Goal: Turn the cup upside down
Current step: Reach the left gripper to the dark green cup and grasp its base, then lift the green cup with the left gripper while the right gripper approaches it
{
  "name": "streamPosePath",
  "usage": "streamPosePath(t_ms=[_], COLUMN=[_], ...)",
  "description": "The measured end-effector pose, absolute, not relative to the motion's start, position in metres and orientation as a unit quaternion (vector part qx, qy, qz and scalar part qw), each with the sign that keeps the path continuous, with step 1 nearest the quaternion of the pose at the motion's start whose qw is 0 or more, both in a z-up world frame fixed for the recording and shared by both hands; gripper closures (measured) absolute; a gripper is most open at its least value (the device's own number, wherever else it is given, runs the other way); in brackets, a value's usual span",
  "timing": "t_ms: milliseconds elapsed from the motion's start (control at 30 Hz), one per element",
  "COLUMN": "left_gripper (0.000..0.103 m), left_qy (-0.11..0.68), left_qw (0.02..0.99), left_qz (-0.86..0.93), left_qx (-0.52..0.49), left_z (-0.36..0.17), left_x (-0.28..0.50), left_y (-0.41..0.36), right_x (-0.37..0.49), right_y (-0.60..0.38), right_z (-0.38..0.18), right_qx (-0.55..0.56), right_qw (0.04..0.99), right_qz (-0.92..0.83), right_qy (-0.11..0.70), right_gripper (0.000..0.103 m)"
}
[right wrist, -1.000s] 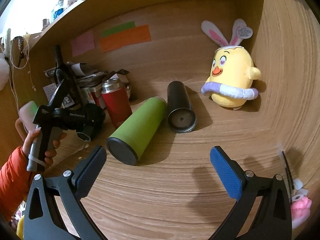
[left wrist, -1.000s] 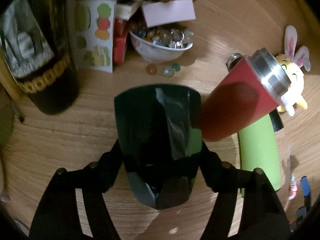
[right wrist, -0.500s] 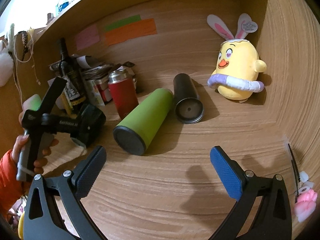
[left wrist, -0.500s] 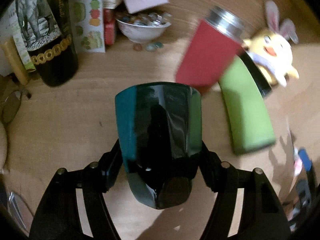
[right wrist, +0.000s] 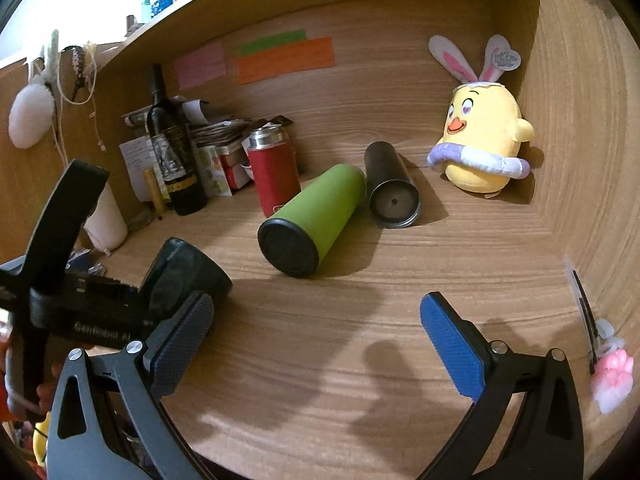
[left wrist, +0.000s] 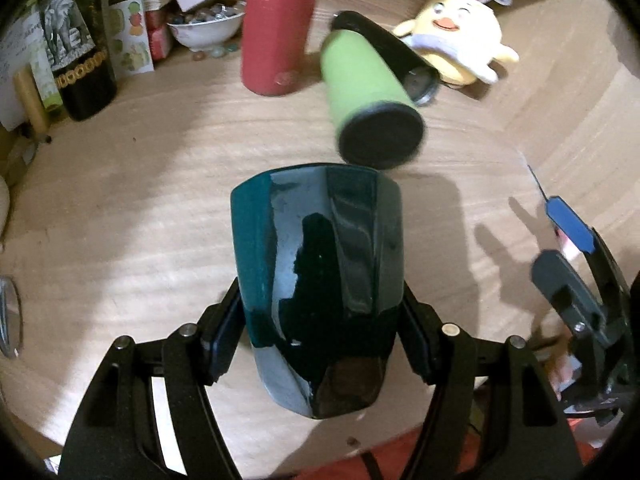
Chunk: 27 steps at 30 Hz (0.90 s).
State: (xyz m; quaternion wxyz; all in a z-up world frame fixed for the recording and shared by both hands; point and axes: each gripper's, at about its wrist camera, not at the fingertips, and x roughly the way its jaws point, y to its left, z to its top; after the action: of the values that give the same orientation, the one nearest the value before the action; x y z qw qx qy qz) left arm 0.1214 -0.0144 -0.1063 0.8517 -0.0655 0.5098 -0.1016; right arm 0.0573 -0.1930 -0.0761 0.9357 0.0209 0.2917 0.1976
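Observation:
A dark teal faceted cup is clamped between the fingers of my left gripper, held above the wooden desk. In the right wrist view the cup shows at the left, lying roughly sideways in the left gripper. My right gripper is open and empty over the front of the desk, its blue pads wide apart. It also appears at the right edge of the left wrist view.
A green flask and a black flask lie on their sides mid-desk. A red flask stands behind them. A wine bottle, papers and a bowl crowd the back left. A yellow plush chick sits at the back right corner.
My left gripper has swung with the cup toward the front of the desk and turned, so the flasks now sit farther away and upright in view. The right gripper has barely moved.

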Motion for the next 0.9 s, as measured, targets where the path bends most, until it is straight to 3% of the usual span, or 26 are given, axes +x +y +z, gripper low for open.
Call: streamPosePath(t_ms=[333, 600, 900], left_gripper=[0.034, 0.030, 0.030], left_qy=[0.489, 0.421, 0.398], left_qw=[0.858, 0.898, 0.913], left_qz=[-0.125, -0.123, -0.081], left_qx=[-0.090, -0.041, -0.025], left_z=[-0.092, -0.055, -0.054], left_x=[0.093, 0.065, 0.054], left_y=[-0.011, -0.001, 0.041], right_x=[0.042, 0.041, 0.048], right_y=[-0.192, -0.165, -0.112], right_z=[-0.077, -0.088, -0.114], right_qx=[0.016, 0.011, 0.003], right_qw=[0.933, 0.911, 0.882], right_qz=[0.209, 0.270, 0.314], right_qy=[0.292, 0.312, 0.352], right_gripper=[0.000, 0.000, 0.000])
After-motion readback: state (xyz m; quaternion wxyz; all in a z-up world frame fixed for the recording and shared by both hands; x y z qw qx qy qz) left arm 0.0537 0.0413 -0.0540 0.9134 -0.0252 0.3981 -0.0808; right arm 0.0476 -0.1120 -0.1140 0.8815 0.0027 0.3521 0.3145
